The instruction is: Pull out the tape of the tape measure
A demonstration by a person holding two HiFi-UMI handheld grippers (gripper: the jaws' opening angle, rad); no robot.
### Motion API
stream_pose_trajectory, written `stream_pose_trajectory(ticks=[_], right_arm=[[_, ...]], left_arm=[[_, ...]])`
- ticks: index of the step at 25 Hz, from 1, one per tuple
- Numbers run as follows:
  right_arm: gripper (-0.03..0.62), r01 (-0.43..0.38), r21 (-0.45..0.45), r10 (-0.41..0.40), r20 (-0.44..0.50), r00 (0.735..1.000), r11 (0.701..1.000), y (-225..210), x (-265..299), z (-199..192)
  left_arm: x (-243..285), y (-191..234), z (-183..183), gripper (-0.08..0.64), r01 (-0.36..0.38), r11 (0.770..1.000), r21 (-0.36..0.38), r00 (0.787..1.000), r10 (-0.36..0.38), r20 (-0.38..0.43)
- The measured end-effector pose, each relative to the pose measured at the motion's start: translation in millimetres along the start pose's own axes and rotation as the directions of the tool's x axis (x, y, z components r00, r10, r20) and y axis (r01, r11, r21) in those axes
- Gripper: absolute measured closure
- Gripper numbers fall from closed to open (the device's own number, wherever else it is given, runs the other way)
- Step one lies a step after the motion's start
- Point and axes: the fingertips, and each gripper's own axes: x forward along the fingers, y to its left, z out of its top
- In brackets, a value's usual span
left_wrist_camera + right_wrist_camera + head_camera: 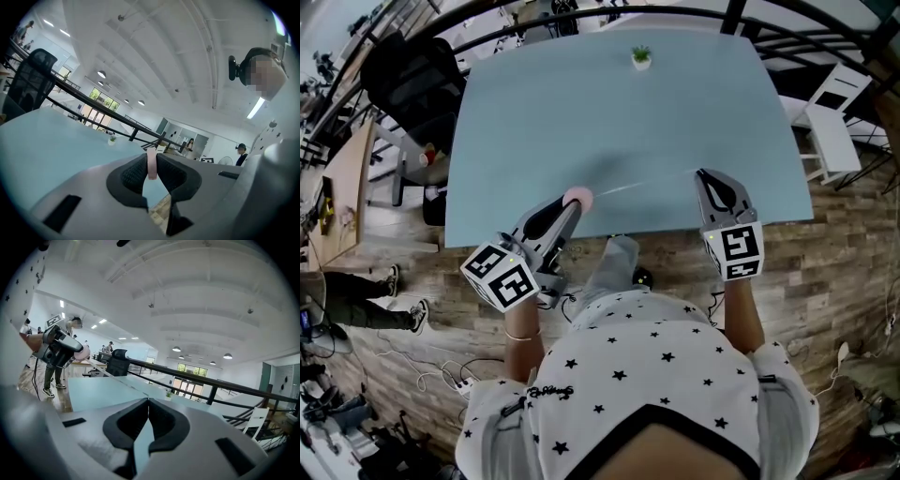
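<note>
A pale blue rectangular counter [675, 103] spreads ahead of both tools. The left hand-held gripper [569, 206] clamps a round pink plastic tape measure [578, 197] edge-on between its pads, just over the counter's near edge. The right hand-held gripper [701, 174], jaws pressed together, pinches the end of the thin pale tape [642, 183], which spans the gap between the two hand-held grippers. A small green potted plant [641, 58] stands far beyond both.

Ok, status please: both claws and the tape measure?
Left claw shut on pink tape measure. Right claw shut on tape, stretched between them. Potted plant far off, path free.
</note>
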Motion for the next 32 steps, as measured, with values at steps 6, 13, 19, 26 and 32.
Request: stream_pose_trajectory(ticks=[6, 13, 19, 26, 32], right_arm=[[0.591, 0.039, 0.012, -0.039, -0.012, 0.999, 0.999, -18, -3, -4], [0.591, 0.075, 0.026, -0.075, -0.003, 0.997, 0.997, -32, -6, -4], [0.591, 0.067, 0.062, -0.069, 0.023, 0.997, 0.996, -34, -11, 2], [0.589, 0.040, 0.110, -0.049, 0.088, 0.995, 0.993, -33, -20, 17], [0.589, 0.000, 0.146, -0.023, 0.160, 0.987, 0.989, -28, -27, 33]], left_arm=[[-3, 5, 9, 0.474, -0.022, 1.000, 0.015, 0.999, 0.022, 0.024], [-16, 19, 15, 0.474, -0.080, 0.997, 0.017, 0.996, 0.079, 0.051], [-18, 26, 19, 0.474, -0.123, 0.991, 0.046, 0.991, 0.120, 0.061], [-17, 32, 20, 0.474, -0.160, 0.983, 0.094, 0.986, 0.155, 0.057], [-19, 35, 23, 0.474, -0.187, 0.977, 0.101, 0.980, 0.179, 0.081]])
